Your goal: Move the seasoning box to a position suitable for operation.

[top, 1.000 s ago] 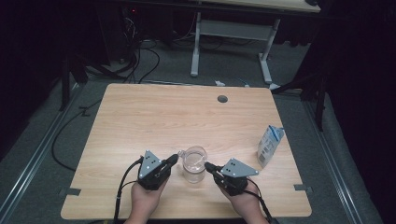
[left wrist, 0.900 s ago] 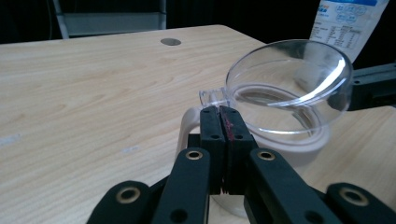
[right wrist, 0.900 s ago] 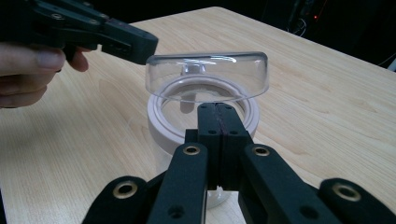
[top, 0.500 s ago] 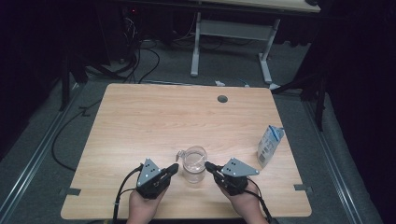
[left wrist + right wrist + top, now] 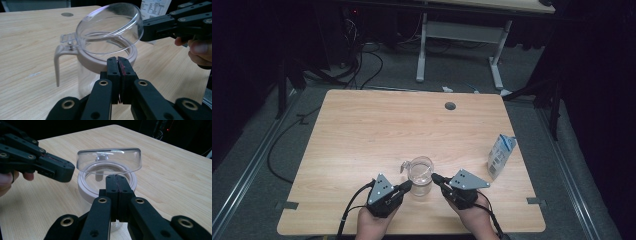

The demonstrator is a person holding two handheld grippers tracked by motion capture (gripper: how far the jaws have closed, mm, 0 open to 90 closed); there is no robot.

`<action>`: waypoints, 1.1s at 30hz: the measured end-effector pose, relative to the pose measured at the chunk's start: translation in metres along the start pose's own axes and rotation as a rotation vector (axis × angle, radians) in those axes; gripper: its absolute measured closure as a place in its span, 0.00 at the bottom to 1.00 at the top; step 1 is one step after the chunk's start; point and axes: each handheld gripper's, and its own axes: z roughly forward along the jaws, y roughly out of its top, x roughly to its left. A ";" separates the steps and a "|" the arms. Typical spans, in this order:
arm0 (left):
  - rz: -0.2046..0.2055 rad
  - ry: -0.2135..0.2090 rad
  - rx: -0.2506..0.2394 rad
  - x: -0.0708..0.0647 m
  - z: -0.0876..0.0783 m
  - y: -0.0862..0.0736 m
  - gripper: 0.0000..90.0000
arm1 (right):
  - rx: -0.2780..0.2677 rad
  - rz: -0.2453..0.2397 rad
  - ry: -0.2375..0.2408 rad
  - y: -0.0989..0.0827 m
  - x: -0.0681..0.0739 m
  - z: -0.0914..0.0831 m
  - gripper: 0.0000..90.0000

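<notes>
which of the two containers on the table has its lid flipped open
The clear jug between the two tools: its clear hinged lid stands tilted up. The milk carton at the right edge looks closed.

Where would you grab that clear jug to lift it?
Take the jug by its handle, coming from that side. The handle stands off the wall with a gap behind it, whereas the body is wide, and the hinged lid stands tilted open above the rim.

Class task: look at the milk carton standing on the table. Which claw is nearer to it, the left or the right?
Right. The right claw sits at the clear jug, on the same side as the milk carton but apart from it. The left claw is across the jug, farther away.
</notes>
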 end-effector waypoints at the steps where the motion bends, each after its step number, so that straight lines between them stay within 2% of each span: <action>1: 0.000 -0.002 0.001 -0.001 0.001 0.000 0.98 | 0.000 -0.001 -0.002 0.000 0.000 0.000 1.00; 12: -0.006 -0.011 -0.015 -0.003 0.004 0.003 0.98 | 0.000 -0.004 0.005 0.000 0.003 0.002 1.00; 20: -0.017 -0.007 -0.033 -0.002 0.002 0.004 0.98 | 0.013 0.015 0.016 -0.003 0.002 0.009 1.00; 33: -0.048 0.009 -0.073 0.006 -0.002 0.008 0.98 | 0.000 0.016 0.029 -0.006 0.001 0.011 1.00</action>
